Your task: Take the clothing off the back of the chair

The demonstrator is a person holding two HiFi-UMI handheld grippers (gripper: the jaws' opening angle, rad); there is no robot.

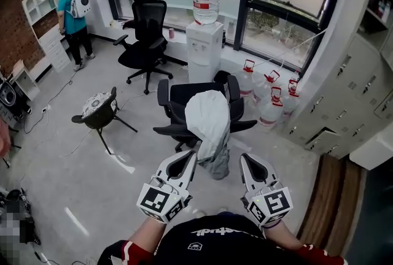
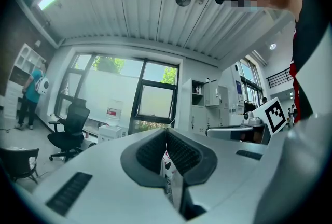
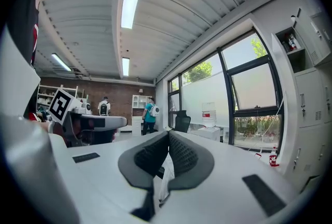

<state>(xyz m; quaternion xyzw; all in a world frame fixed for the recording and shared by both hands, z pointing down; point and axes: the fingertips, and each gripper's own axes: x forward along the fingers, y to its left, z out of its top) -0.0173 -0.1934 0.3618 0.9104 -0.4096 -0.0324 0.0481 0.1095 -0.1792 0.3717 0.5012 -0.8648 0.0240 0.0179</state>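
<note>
A black office chair (image 1: 184, 111) stands in the middle of the floor in the head view. A white and grey garment (image 1: 209, 118) is draped over its back and hangs down toward me. My left gripper (image 1: 195, 154) is shut on the garment's lower left edge. In the left gripper view, patterned white cloth (image 2: 169, 167) shows pinched between the closed jaws of that gripper (image 2: 166, 136). My right gripper (image 1: 241, 156) is at the garment's lower right. In the right gripper view its jaws (image 3: 168, 139) are shut on a fold of white cloth (image 3: 164, 179). Both grippers point level at the chair.
A water dispenser (image 1: 206, 43) stands by the window behind the chair, with several water jugs (image 1: 270, 97) to its right. A second black office chair (image 1: 146, 37) is at back left, a small cushioned chair (image 1: 98, 110) at left. A person (image 1: 73, 17) stands by white shelves (image 1: 40, 10). Lockers (image 1: 359, 83) line the right wall.
</note>
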